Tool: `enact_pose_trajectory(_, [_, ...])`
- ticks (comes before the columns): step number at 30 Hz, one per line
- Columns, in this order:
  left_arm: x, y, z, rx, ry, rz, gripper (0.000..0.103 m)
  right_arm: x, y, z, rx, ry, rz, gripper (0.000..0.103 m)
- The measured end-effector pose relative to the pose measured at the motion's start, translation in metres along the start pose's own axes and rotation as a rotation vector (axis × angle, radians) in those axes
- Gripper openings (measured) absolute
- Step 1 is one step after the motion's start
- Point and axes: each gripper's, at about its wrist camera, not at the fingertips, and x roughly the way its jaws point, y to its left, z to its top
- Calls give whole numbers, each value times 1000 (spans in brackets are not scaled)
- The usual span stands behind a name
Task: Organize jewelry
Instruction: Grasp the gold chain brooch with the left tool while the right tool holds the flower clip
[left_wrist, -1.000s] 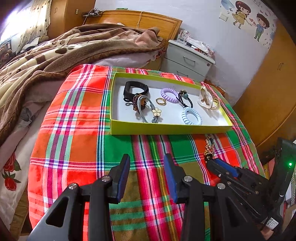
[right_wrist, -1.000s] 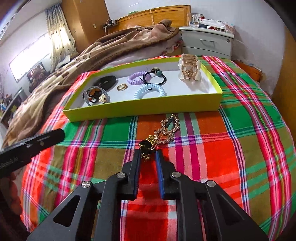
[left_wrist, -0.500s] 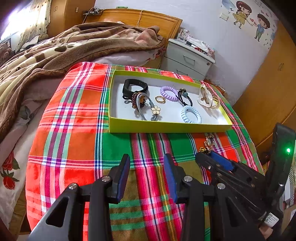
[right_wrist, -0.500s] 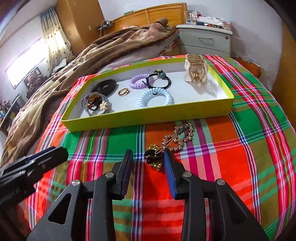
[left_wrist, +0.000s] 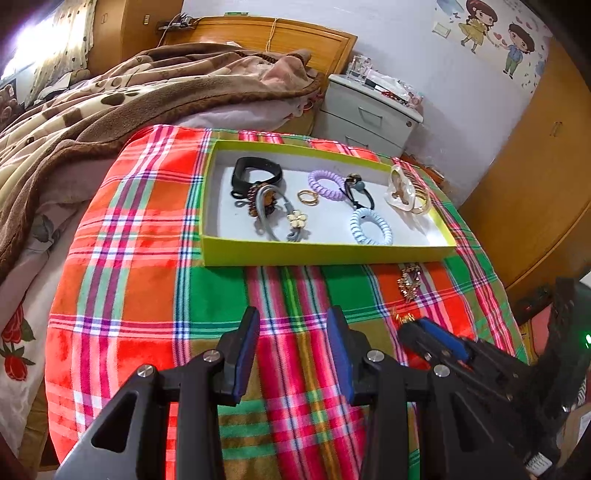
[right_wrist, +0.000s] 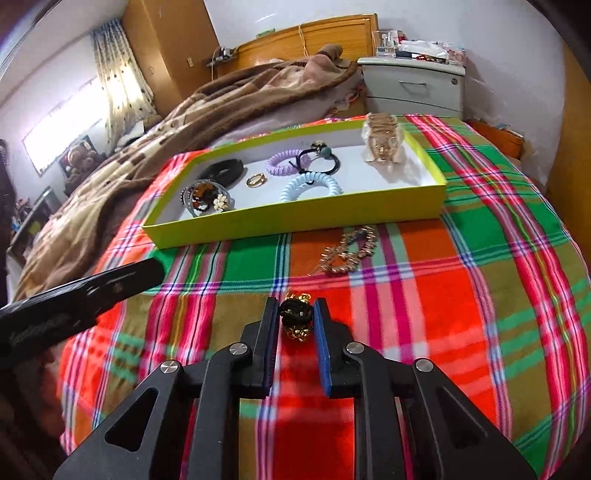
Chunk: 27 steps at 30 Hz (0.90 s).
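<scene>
Plaid blanket (right_wrist: 424, 302), black-gold hair tie (right_wrist: 296, 318) pinched inside closing right claw (right_wrist: 295, 319)

A small black-and-gold hair tie (right_wrist: 298, 318) is sitting pinched between blue pads just above the plaid cloth. A gold spiky hair clip (right_wrist: 349, 250) is lying flat nearby, just in front of the lime-green tray (right_wrist: 295, 218) holding coil ties, rings and a claw clip.

Plaid cloth (right_wrist: 461, 295) covered the surface; on it sat a yellow-green tray (right_wrist: 295, 218) w/ a gold hair clip (right_wrist: 349, 251) just beside (front side).
</scene>
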Motion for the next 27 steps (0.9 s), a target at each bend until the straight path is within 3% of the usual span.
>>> enact_pose_trajectory(7, [14,-26,7,50,24,-63,39,-26,-33,-1,60,-58,-18,19])
enact_pose_trajectory(10, [24,-43,12,93,41,-124,39,-34,-47,4,91,-84,-38,19])
enact_pose_trajectory(16, [47,-76,19,181,87,-156,41,-47,-66,9,127,-123,-58,19])
enact_pose_trajectory(27, [74,-112,15,304,139,-108,42,-50,-81,11,153,-141,-58,19])
